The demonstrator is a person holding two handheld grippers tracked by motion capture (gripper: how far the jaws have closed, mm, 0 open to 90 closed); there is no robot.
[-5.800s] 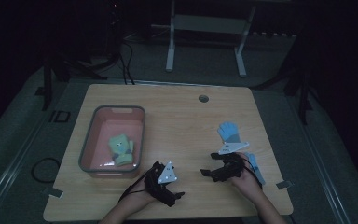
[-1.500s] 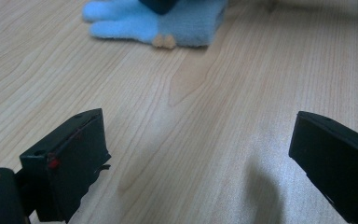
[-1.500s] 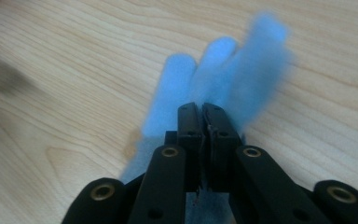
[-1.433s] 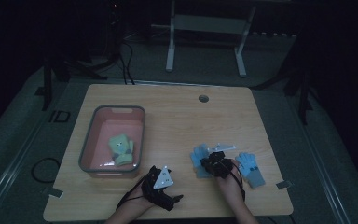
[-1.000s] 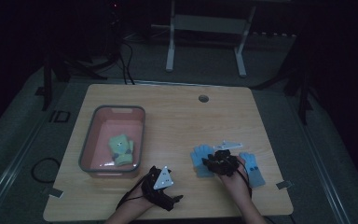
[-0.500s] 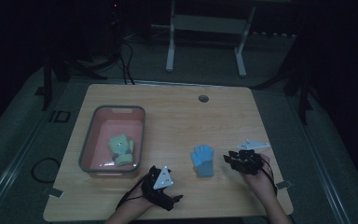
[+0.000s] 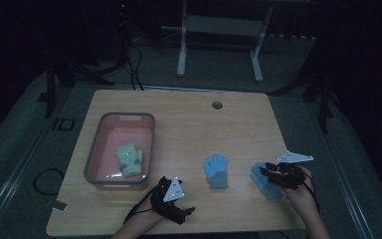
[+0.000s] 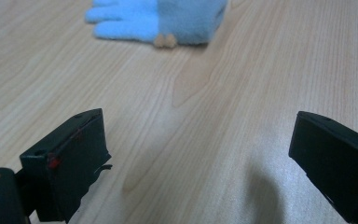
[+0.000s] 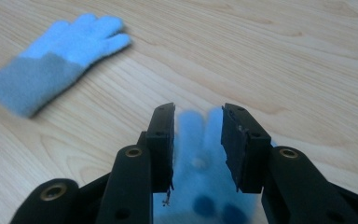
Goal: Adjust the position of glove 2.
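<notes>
A light-blue glove with a grey-blue cuff (image 7: 216,171) lies flat on the wooden table (image 7: 189,129), front centre; it is also in the right gripper view (image 9: 51,60) and the left gripper view (image 8: 168,18). A second blue glove (image 7: 266,184) lies at the front right. My right gripper (image 7: 264,172) hangs low over it. Its jaws have just been opening, and the blurred glove (image 9: 200,154) shows in the gap between them (image 9: 198,116) with no clear squeeze. My left gripper (image 7: 186,211) rests near the front edge, jaws wide open (image 8: 200,135), with bare wood between them.
A grey-rimmed pink bin (image 7: 92,164) stands at the left of the table with a green glove pair (image 7: 129,158) inside. A round cable hole (image 7: 217,105) sits near the far edge. A white metal stand (image 7: 219,25) is on the floor behind.
My right gripper has left the first blue glove lying at front centre and moved right, over the second glove. The left gripper has kept still.
</notes>
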